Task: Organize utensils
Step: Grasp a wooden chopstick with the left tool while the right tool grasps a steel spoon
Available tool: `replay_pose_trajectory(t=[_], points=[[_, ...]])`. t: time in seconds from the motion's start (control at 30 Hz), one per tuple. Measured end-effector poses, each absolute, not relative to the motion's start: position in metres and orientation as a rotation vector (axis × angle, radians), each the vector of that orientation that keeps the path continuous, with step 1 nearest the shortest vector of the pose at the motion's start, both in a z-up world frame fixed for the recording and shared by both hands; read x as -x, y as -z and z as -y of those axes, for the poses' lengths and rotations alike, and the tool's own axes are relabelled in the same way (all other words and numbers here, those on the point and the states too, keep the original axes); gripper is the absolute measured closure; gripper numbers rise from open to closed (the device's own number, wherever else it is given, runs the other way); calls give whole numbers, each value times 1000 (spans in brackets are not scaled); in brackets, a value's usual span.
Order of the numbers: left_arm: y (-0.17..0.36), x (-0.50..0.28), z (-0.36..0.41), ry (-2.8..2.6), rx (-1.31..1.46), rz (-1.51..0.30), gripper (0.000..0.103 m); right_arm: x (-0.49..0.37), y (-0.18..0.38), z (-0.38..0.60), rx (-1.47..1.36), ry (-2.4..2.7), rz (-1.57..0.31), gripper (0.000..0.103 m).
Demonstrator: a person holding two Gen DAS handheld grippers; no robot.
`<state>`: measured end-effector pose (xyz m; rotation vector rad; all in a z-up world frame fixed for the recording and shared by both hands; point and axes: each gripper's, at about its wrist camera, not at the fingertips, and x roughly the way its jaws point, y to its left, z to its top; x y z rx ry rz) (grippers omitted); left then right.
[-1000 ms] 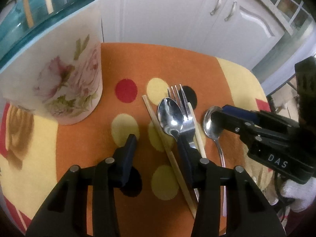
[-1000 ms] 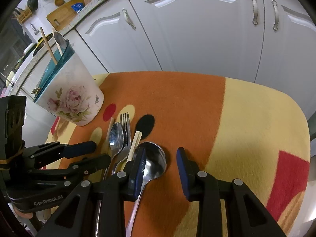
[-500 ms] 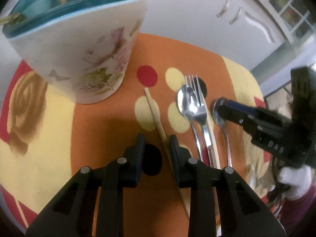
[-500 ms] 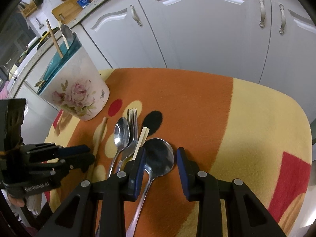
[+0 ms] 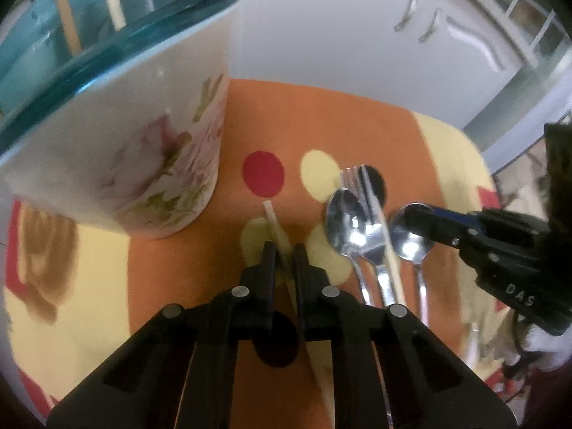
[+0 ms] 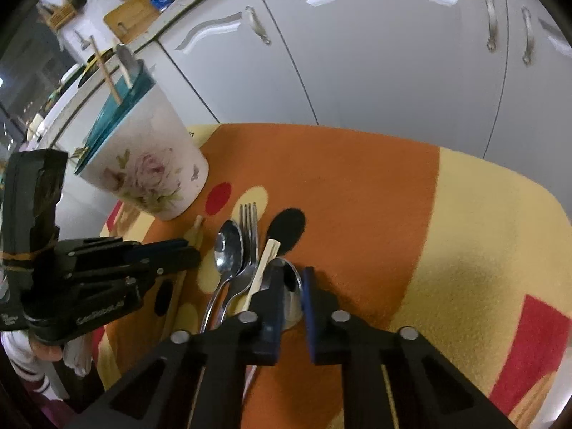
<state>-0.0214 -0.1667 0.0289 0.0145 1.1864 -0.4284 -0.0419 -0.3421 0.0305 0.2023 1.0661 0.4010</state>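
Observation:
A floral utensil holder (image 5: pixel 118 150) with a teal rim stands at the left and also shows in the right wrist view (image 6: pixel 143 168); it holds chopsticks and a spoon. My left gripper (image 5: pixel 284 250) is shut on a pale chopstick (image 5: pixel 273 220) lying on the cloth. Beside it lie a small spoon (image 5: pixel 345 214), a fork (image 5: pixel 357 186) and a second chopstick (image 6: pixel 264 264). My right gripper (image 6: pixel 291 275) is closed around the bowl of a large spoon (image 6: pixel 291 291), which looks tilted up off the cloth.
The table carries an orange and yellow cloth (image 6: pixel 357 186) with coloured dots. White cabinet doors (image 6: pixel 357 53) stand close behind the table's far edge. The two grippers sit close side by side over the utensils.
My left gripper moved left off the spoon and fork, closed, and now pinches the chopstick. My right gripper narrowed onto the large spoon's bowl and the spoon tipped up.

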Motion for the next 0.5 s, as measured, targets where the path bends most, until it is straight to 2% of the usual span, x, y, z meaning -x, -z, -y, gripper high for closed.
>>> replay_pose_trajectory(t=[0.5], points=[[-125, 58, 107, 567, 129, -953, 99, 88, -109, 342, -125, -340, -864, 100]])
